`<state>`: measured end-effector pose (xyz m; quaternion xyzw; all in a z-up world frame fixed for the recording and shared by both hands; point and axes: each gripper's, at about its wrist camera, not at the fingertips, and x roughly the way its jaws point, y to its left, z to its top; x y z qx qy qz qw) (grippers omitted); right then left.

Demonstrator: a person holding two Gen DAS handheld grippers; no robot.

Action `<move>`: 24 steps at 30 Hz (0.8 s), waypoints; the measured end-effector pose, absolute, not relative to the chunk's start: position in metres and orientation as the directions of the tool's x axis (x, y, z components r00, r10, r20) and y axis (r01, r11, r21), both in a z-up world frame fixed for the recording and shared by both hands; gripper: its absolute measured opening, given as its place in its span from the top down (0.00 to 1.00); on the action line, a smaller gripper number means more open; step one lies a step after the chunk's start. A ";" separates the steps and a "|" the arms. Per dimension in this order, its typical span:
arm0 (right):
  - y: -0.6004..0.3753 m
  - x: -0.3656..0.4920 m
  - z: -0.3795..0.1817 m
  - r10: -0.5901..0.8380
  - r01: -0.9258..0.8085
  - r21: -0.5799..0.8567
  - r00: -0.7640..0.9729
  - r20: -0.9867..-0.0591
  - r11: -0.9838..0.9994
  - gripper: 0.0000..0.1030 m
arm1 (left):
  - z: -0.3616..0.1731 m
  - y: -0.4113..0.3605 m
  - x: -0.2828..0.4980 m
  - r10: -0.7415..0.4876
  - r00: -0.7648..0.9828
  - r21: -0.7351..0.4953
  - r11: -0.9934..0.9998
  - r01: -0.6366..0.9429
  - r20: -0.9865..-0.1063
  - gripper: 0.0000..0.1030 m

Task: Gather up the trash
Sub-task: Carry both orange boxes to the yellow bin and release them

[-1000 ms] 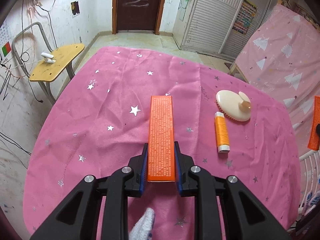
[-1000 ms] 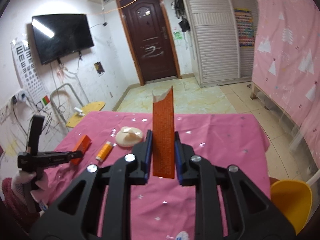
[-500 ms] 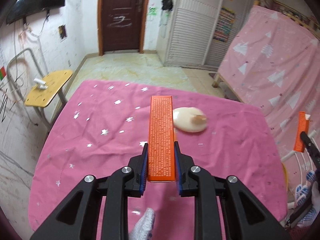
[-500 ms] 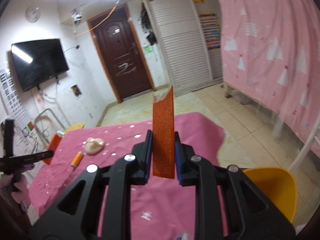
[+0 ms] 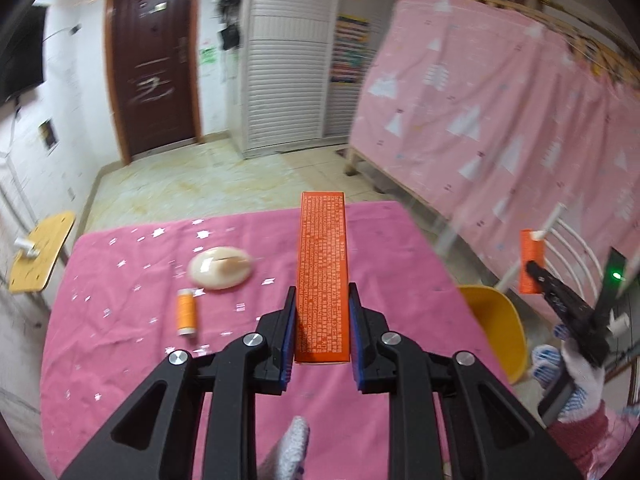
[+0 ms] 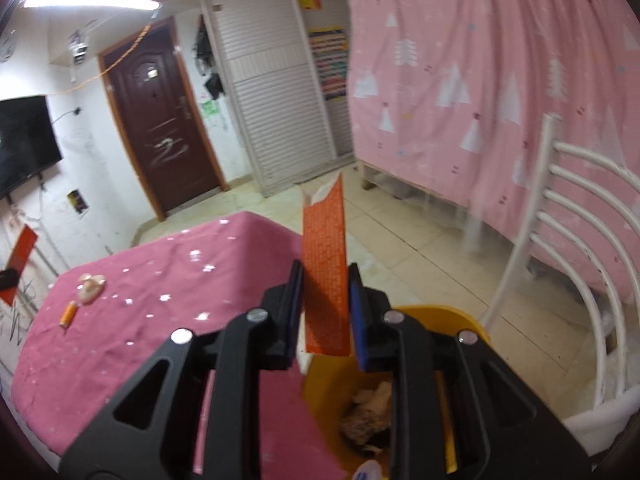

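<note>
My left gripper (image 5: 322,300) is shut on a long orange box (image 5: 322,272) and holds it above the pink tablecloth (image 5: 120,340). My right gripper (image 6: 324,284) holds a torn orange box (image 6: 325,248) upright between its pads, and its jaws are opening. It hangs over the yellow bin (image 6: 436,314), which has crumpled trash (image 6: 372,412) inside. The left wrist view shows the right gripper (image 5: 536,270) with its box (image 5: 531,256) in a gloved hand beyond the bin (image 5: 496,320). A cream round brush (image 5: 221,269) and an orange thread spool (image 5: 186,312) lie on the cloth.
A white metal chair (image 6: 568,220) stands just right of the bin. A pink-curtained bed frame (image 6: 480,100) fills the right side. A small yellow stool (image 5: 40,256) stands left of the table. Tiled floor (image 6: 400,232) lies beyond the table's far edge.
Both views have swung to the right. My left gripper rose off the cloth with its box. My right gripper went past the table edge to above the yellow bin.
</note>
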<state>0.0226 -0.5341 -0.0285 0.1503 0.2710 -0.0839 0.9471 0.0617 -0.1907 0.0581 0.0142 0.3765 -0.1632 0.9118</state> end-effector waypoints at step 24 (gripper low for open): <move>-0.624 -0.027 -0.038 -0.167 0.377 0.448 0.882 -0.440 0.810 0.38 | 0.026 -0.394 0.048 -0.512 0.423 -0.131 0.738 0.662 -0.748 0.86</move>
